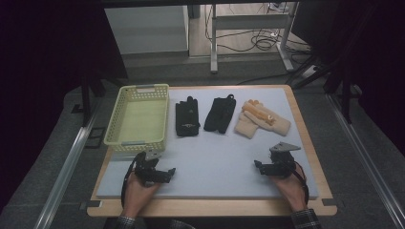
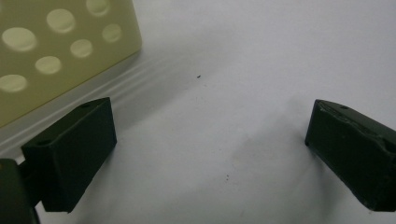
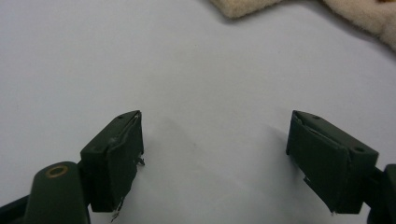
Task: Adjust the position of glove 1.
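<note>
Two claws rest low over the pale mat (image 1: 215, 157) that covers the desk (image 1: 313, 143), both near its front edge and well apart from each other. The left claw (image 1: 170, 172), held in the person's left hand (image 1: 138, 191), sits toward the front left corner, just in front of the pale green basket (image 1: 138, 117); its jaws stand wide apart with nothing between them, and in the left gripper view (image 2: 210, 135) only bare mat lies in the gap, with the basket's perforated wall (image 2: 56, 46) close by at the upper left. The right claw (image 1: 258, 166), held in the right hand (image 1: 291, 188), sits toward the front right corner, likewise released, its jaws spread over empty mat (image 3: 215, 140). The nearest thing to it is the cream glove (image 1: 261, 119), which lies farther back on the right part of the desk, well apart from the claw and not touched; in the right gripper view its fuzzy cuff edge (image 3: 243, 5) shows at the top, beyond the jaws. It appears to carry orange finger patches, though the high view is too small to be sure. To its left, along the same row toward the back edge, lie two black gloves (image 1: 219, 114) (image 1: 187, 118), side by side between the cream glove and the basket.
</note>
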Demonstrator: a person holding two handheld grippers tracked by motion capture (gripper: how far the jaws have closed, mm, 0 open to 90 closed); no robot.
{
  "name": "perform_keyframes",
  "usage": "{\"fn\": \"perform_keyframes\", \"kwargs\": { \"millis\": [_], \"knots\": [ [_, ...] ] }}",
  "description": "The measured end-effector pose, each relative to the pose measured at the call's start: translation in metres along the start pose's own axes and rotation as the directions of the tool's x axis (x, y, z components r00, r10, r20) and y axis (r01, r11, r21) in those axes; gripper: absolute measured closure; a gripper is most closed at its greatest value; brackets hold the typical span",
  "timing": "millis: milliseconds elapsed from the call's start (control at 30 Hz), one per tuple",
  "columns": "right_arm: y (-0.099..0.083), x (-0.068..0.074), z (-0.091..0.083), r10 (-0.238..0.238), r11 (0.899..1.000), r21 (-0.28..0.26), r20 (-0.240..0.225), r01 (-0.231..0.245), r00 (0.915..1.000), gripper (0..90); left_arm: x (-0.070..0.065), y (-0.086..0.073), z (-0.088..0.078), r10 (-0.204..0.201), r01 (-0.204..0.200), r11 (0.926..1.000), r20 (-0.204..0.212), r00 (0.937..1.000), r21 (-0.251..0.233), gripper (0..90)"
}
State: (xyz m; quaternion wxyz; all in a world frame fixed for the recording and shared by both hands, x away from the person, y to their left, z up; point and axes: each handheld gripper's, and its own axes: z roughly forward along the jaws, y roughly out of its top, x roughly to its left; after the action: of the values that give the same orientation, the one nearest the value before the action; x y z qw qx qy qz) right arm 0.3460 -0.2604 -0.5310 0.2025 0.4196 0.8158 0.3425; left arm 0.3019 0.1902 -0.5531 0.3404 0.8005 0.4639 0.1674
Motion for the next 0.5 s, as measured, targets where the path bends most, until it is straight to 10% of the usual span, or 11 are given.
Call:
{"fn": "perform_keyframes", "kwargs": {
  "millis": [500],
  "knots": [
    [0.020,0.004,0.003,-0.020,1.000,-0.013,-0.018,0.020,0.9996,20.8,0.000,0.000,0.000,0.000,0.000,1.0000,0.000,1.0000,0.000,2.1]
  ]
}}
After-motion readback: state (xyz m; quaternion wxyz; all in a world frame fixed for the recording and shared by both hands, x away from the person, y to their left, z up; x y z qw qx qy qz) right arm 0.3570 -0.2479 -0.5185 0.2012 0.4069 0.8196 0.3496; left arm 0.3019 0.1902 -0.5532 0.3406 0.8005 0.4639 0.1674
